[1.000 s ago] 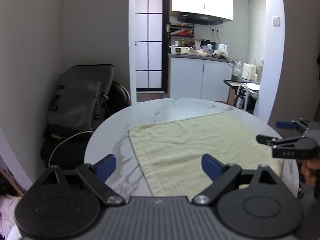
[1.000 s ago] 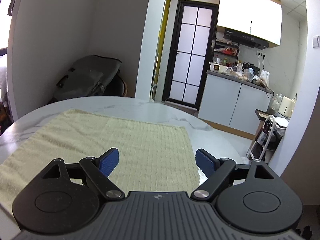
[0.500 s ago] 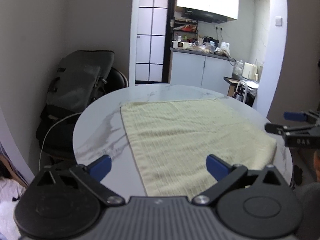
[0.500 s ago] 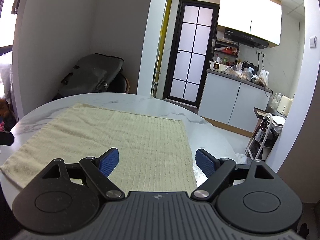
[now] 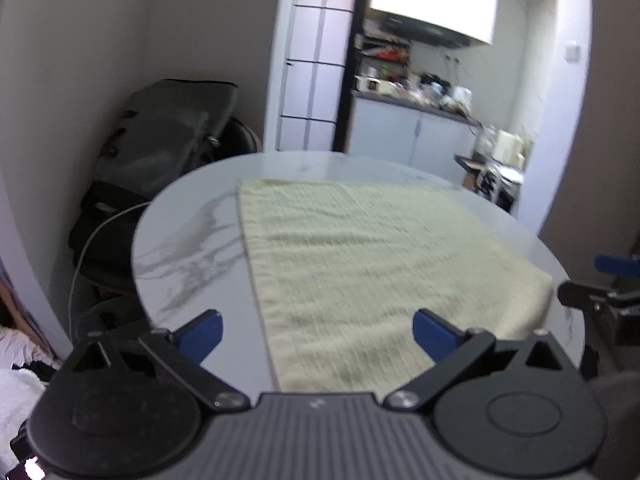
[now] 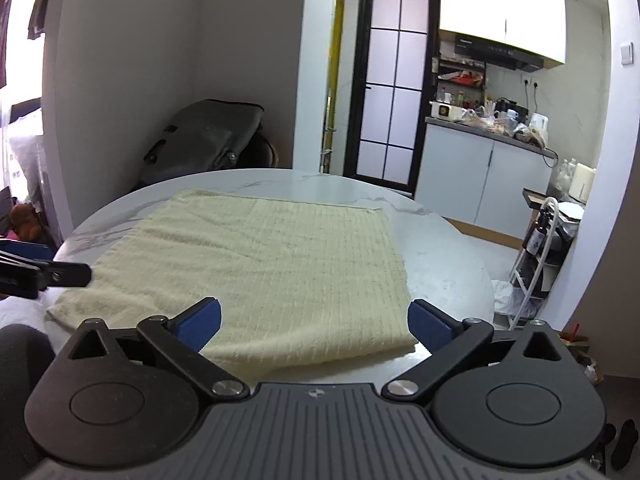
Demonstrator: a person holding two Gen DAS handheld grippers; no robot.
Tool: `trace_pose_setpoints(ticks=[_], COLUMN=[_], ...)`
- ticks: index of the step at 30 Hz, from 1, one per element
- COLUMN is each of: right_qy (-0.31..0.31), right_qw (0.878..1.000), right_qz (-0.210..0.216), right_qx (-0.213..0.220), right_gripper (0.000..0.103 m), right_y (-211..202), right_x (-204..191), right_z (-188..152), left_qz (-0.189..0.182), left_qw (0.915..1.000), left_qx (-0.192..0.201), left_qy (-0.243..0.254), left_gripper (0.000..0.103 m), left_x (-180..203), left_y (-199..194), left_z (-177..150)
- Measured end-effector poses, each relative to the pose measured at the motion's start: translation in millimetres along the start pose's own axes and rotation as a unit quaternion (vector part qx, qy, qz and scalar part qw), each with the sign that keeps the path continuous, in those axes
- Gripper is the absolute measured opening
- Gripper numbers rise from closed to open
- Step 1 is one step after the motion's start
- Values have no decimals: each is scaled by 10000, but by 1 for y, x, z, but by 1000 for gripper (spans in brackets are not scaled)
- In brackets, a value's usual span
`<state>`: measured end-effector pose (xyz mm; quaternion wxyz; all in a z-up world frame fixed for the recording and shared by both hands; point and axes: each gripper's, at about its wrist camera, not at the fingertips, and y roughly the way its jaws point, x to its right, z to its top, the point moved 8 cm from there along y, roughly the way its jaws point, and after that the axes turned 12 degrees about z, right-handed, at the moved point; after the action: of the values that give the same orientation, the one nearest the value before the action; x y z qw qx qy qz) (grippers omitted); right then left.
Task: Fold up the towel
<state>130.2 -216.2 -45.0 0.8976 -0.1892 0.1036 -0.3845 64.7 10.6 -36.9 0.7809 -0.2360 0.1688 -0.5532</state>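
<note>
The left claw hangs wide apart and holds nothing, poised at the near edge of the round marble desk. The right claw gapes equally, unladen. Between them the pale yellow towel lies flat on the desk.

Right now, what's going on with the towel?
Left gripper open, right gripper open, both empty. Towel flat on table, unfolded. Nothing in the way.

Both wrist views over shared towel
</note>
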Motion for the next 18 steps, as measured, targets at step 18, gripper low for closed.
trace_pose_setpoints(ticks=[18], right_qy=[718], right_qw=[9973], right_qz=[169], right_qx=[-2], right_gripper=[102], right_y=[-2], right_x=[-1], right_z=[-12], left_qz=[55], left_qw=[9997], left_qx=[-182], left_qy=[152], left_gripper=[103], left_x=[9], left_y=[-2], left_z=[-21])
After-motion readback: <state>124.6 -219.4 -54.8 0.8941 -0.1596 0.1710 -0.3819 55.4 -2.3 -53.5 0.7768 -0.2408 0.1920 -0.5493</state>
